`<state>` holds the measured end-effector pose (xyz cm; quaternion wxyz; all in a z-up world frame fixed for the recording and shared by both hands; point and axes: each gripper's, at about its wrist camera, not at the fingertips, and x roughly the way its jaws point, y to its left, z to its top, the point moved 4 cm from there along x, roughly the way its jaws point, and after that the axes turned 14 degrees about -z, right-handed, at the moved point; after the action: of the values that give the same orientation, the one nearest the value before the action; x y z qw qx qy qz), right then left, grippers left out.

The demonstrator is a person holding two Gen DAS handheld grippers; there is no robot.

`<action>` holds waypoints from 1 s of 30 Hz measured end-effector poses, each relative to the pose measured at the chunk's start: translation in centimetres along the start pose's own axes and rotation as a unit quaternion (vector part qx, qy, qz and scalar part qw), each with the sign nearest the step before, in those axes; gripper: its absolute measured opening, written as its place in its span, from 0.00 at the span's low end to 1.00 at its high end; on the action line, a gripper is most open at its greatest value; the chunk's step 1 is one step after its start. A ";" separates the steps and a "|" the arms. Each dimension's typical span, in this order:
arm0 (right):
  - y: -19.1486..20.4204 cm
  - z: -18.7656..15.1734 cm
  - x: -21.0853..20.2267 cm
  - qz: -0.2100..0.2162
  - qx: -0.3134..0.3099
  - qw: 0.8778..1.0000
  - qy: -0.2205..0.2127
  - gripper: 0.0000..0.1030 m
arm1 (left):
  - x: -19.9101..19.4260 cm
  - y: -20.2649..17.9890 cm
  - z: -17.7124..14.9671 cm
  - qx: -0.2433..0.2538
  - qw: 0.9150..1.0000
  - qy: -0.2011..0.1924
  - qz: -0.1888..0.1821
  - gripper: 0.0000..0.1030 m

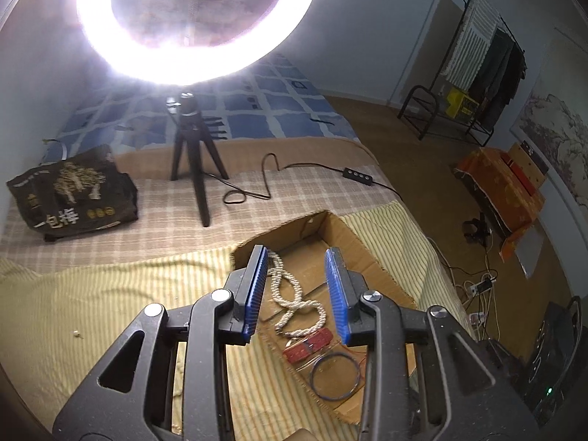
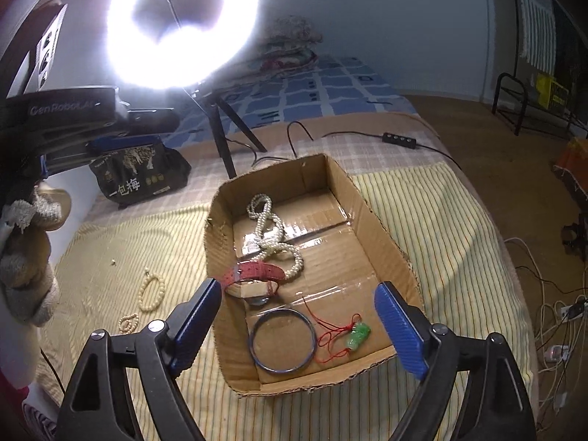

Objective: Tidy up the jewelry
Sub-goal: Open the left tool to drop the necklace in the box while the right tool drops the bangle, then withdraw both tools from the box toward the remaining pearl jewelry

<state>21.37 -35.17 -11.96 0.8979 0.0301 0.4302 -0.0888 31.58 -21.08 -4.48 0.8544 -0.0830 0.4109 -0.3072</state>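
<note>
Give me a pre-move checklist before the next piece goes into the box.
1. Left claw open and empty: ok.
2. Right claw open and empty: ok.
3. Cardboard box has bare floor free on its right side: ok.
4. Pearl necklace, red watch, blue bangle, green pendant already inside: ok.
5. Cream bead bracelets off the blanket: not ok, two lie left of the box.
6. Small loose item is jewelry: cannot tell.

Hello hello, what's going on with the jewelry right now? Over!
Left gripper and right gripper open, empty. Pearl necklace, watch, bangle, green pendant in cardboard box. Two bead bracelets outside it.
</note>
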 end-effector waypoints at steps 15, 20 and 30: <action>3.9 0.8 -3.2 0.026 -0.016 0.998 -0.062 0.85 | -10.5 6.9 -2.7 0.009 0.996 -0.042 0.084 0.31; 6.3 1.0 -3.2 0.049 -0.023 0.996 -0.065 0.85 | -13.7 10.9 -5.4 -0.019 0.994 -0.051 0.097 0.31; 11.6 0.5 -0.7 0.088 -0.050 0.995 -0.010 0.84 | -14.8 15.5 -12.6 -0.078 0.994 -0.017 0.080 0.31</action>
<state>23.49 -23.74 -11.37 0.9070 0.0218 0.4205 0.0115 22.17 1.43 -9.16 0.8739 -0.1212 0.4246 -0.2032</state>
